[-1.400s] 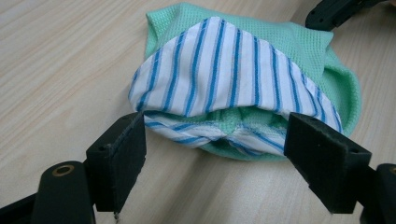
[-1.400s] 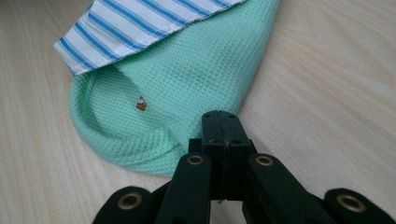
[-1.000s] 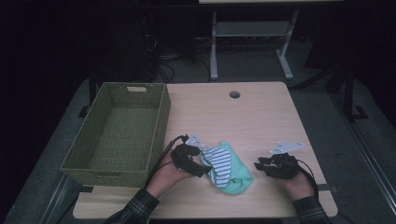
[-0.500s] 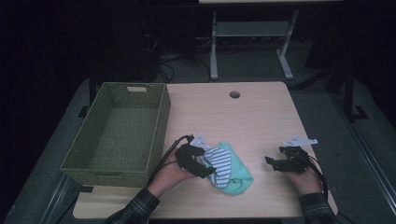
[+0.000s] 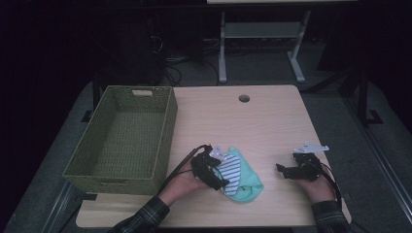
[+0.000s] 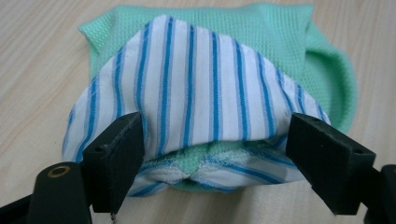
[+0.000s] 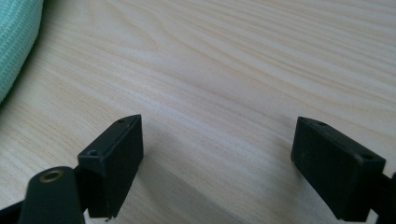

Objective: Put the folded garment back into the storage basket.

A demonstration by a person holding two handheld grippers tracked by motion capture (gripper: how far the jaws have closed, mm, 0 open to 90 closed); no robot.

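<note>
A folded cloth, mint green with a blue-and-white striped panel, lies on the wooden table near its front edge. My left gripper is at the cloth's left side, open, its two jaws straddling the folded striped edge. My right gripper sits to the right of the cloth, apart from it. In the right gripper view that gripper is open over bare wood, with the cloth's green edge at the upper left.
A woven green basket stands empty at the table's left, close to my left hand. A round cable hole sits near the far edge. Bare tabletop stretches behind the cloth. A white stand's legs are on the floor beyond.
My right gripper has drawn a little to the right, away from the cloth. The left gripper and the cloth have barely moved.
</note>
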